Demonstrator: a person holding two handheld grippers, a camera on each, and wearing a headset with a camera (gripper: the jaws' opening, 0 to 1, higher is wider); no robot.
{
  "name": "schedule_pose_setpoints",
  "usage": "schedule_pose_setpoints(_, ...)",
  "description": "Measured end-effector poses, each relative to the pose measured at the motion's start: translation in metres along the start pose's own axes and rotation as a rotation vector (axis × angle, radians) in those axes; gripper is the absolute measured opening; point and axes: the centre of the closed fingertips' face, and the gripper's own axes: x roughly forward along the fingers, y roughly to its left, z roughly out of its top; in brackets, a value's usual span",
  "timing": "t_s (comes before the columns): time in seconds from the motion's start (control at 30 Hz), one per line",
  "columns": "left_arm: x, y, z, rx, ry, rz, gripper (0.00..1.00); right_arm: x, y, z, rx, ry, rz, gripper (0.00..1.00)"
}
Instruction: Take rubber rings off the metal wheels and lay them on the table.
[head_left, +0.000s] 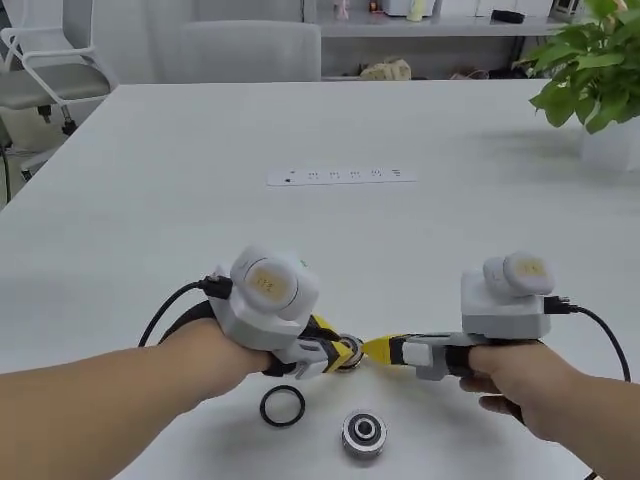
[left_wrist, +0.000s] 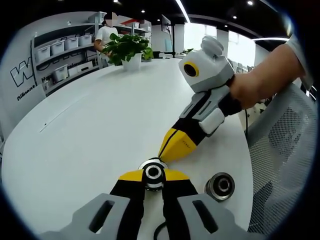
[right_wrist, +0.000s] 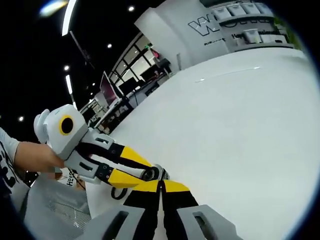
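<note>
My left gripper (left_wrist: 153, 176) is shut on a small metal wheel (left_wrist: 153, 171), held just above the white table (head_left: 300, 130). My right gripper (head_left: 373, 349) points at it from the right, its yellow jaws together and their tips touching the wheel's rim (right_wrist: 151, 173). Whether they pinch a rubber ring there I cannot tell. A loose black rubber ring (head_left: 282, 406) lies flat on the table below my left hand. A second metal wheel (head_left: 364, 433) lies beside it, also seen near my left jaws (left_wrist: 220, 186).
A white power strip (head_left: 341, 177) lies mid-table. A potted plant (head_left: 590, 70) stands at the far right corner. Chairs (head_left: 50, 70) sit beyond the far edge. The near table edge runs close to the loose wheel.
</note>
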Motion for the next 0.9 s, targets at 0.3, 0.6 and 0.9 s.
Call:
schedule_pose_setpoints(0.3, 0.0, -0.0008, 0.0003, -0.001, -0.001, 0.004, 0.07, -0.0008, 0.0026, 0.0012, 0.045, -0.01, 0.013, 0.0)
schedule_pose_setpoints(0.6, 0.0004, -0.0007, 0.0006, 0.003, 0.005, 0.008, 0.07, -0.0012, 0.0029, 0.0017, 0.053, -0.01, 0.009, 0.0)
schedule_pose_setpoints(0.9, 0.0005, -0.0004, 0.0005, 0.005, 0.007, 0.009, 0.07, -0.0005, 0.0074, 0.0027, 0.063, -0.011, 0.018, 0.0)
